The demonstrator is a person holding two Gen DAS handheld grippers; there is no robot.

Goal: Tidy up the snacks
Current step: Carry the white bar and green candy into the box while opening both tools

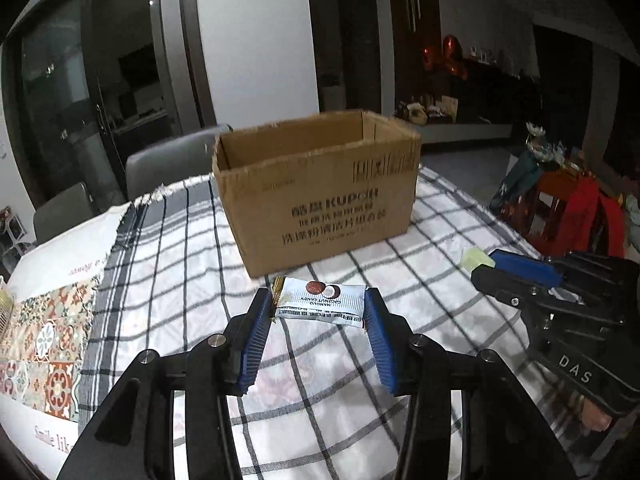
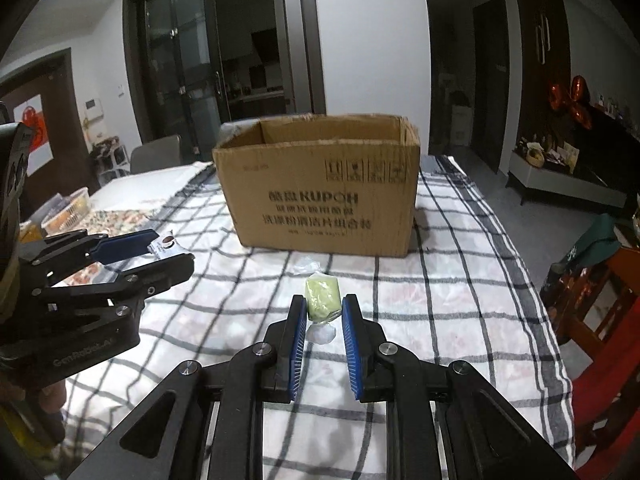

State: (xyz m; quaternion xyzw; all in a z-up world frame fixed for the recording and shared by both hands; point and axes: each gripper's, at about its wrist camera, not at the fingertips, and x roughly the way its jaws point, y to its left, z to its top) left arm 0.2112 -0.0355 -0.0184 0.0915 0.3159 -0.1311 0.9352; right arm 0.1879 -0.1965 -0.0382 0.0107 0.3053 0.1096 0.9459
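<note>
An open cardboard box (image 1: 320,184) stands on the checked tablecloth (image 1: 180,264); it also shows in the right wrist view (image 2: 320,192). My left gripper (image 1: 318,304) is shut on a white coconut candy packet (image 1: 320,302), held between its blue pads just in front of the box; the packet shows in the right wrist view (image 2: 165,245) too. My right gripper (image 2: 323,308) is shut on a pale green wrapped candy (image 2: 322,300), held in front of the box. The green candy also shows in the left wrist view (image 1: 474,258) at the right gripper's tips.
A patterned paper mat (image 1: 44,332) lies at the table's left. Grey chairs (image 1: 172,160) stand behind the table. A red stool with bags (image 1: 576,212) is off the right edge. A yellow basket (image 2: 68,210) sits at the far left.
</note>
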